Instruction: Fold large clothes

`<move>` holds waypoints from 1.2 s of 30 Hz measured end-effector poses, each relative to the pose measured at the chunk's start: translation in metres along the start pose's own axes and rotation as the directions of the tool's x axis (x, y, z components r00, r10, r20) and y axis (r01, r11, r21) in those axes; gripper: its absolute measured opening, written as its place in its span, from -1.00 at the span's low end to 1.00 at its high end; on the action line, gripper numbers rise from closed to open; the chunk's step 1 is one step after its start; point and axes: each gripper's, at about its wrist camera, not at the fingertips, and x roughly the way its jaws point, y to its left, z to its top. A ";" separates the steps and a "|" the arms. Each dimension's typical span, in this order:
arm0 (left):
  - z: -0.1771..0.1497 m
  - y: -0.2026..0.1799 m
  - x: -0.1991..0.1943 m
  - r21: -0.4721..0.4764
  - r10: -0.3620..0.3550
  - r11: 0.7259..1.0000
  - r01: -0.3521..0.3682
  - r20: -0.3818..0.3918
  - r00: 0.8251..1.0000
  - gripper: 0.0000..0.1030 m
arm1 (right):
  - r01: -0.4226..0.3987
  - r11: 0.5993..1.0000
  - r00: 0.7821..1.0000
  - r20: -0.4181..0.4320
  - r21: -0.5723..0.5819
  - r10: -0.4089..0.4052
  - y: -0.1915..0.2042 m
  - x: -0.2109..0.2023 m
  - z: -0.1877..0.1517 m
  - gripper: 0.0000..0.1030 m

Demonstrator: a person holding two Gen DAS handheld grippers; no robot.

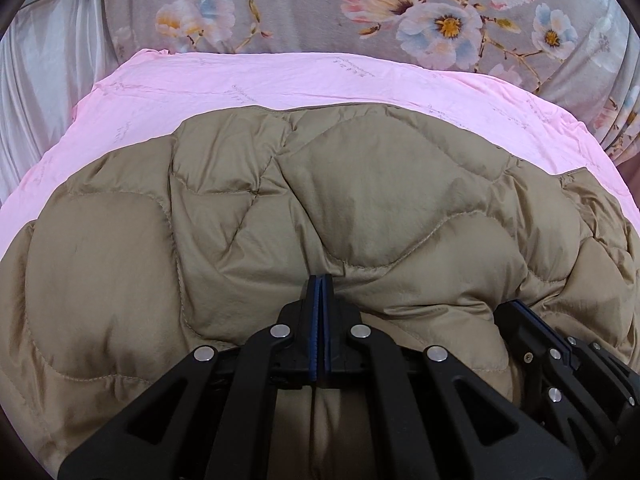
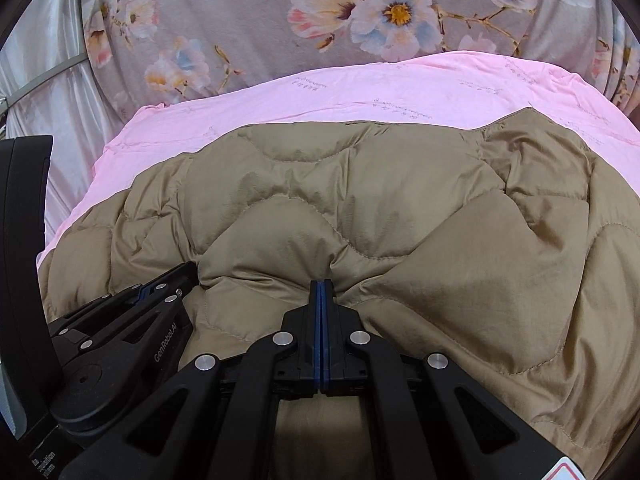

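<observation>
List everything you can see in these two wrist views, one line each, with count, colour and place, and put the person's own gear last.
Quilted puffy jacket: one, tan, spread over the pink sheet, filling the near half of both views.
Pink cotton sheet: one, pale pink, under the jacket, showing beyond it.
Floral fabric: one, grey with pink, white and blue flowers, hanging behind the sheet.
Satin cloth: one, silvery white, far left.
Left tool: one, black with blue pads, shut on a jacket fold.
Right tool: one, black with blue pads, shut on a jacket fold.
</observation>
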 end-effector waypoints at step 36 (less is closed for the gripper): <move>-0.071 0.074 -0.101 -0.052 -0.194 0.979 0.196 0.034 0.980 -0.95 | -0.004 0.987 0.998 -0.066 -0.163 -0.006 0.052 -0.084 -0.069 -0.97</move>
